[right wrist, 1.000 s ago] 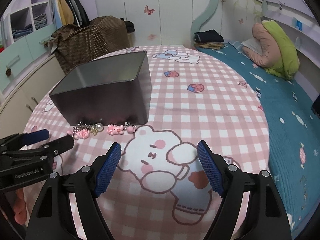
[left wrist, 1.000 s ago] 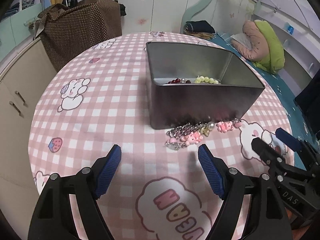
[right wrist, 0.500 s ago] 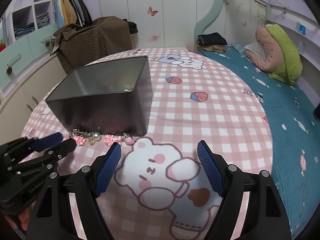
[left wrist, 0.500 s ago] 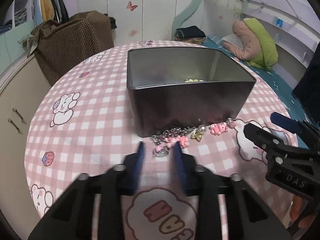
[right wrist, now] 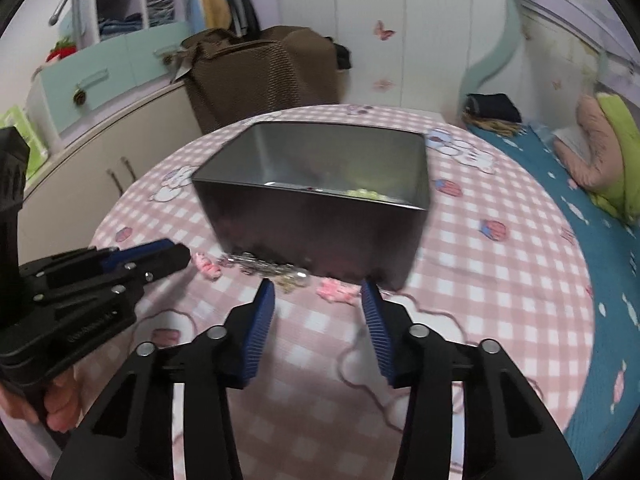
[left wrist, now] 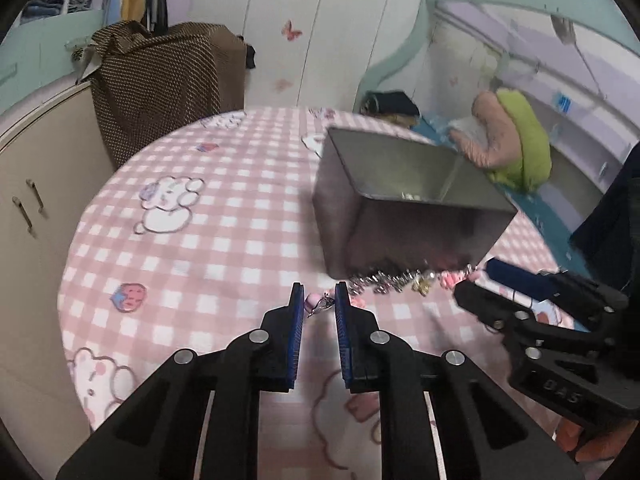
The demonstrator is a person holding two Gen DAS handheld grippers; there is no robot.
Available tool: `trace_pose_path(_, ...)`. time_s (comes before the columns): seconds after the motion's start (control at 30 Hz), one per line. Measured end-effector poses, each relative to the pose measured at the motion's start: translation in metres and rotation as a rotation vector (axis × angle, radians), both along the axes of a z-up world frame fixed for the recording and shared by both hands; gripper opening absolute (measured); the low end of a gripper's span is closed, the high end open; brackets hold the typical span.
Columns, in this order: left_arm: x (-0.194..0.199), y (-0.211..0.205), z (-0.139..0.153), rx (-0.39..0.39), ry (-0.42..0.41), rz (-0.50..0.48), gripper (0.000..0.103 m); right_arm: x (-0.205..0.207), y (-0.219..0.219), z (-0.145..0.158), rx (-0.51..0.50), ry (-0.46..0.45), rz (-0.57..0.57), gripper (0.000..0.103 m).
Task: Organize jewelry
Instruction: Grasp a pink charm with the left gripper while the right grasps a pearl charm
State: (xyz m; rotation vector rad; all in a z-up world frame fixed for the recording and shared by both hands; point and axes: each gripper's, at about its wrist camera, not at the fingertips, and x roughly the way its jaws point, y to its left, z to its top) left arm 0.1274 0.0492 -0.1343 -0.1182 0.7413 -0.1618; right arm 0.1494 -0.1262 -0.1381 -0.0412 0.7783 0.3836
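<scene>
A silver charm bracelet (left wrist: 384, 278) with pink bear charms lies along the near foot of the grey metal tin (left wrist: 400, 216). My left gripper (left wrist: 319, 298) is closing, and its blue pads nip the bracelet's left end, a pink charm with a clasp (left wrist: 316, 305). In the right wrist view the bracelet (right wrist: 264, 266) runs from the left gripper (right wrist: 180, 251) to a pink charm (right wrist: 336, 292). That charm lies between the fingers of my right gripper (right wrist: 317, 286), which is closing without touching it. Green beads (right wrist: 362, 193) show inside the tin (right wrist: 320, 216).
A round table in a pink checked cloth (left wrist: 200, 248) carries everything. A brown dotted bag (left wrist: 160, 80) stands behind it, a beige cabinet (left wrist: 40, 184) to its left. The teal bed (right wrist: 580, 240) with a pink and green plush (right wrist: 604, 160) lies to the right.
The left jaws went from wide open to nearly shut around the bracelet's left end. The right gripper swung toward the tin and its jaws narrowed around the pink charm.
</scene>
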Motion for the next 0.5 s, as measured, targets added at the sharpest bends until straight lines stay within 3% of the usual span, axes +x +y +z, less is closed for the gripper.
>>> trace_pose_path(0.17,-0.003,0.017,0.002,-0.042,-0.018,0.022,0.014,0.011,0.019,-0.005,0.001,0.029,0.033,0.031)
trace_pose_path(0.43,-0.001,0.019,-0.001,-0.054,-0.009,0.013,0.014,0.026,0.03,-0.016,-0.021,0.088,0.027,0.027)
trace_pose_path(0.5,0.0,0.018,-0.002,-0.053,-0.007,0.007,0.014,0.026,0.03,-0.017,-0.025,0.086,0.019,0.02)
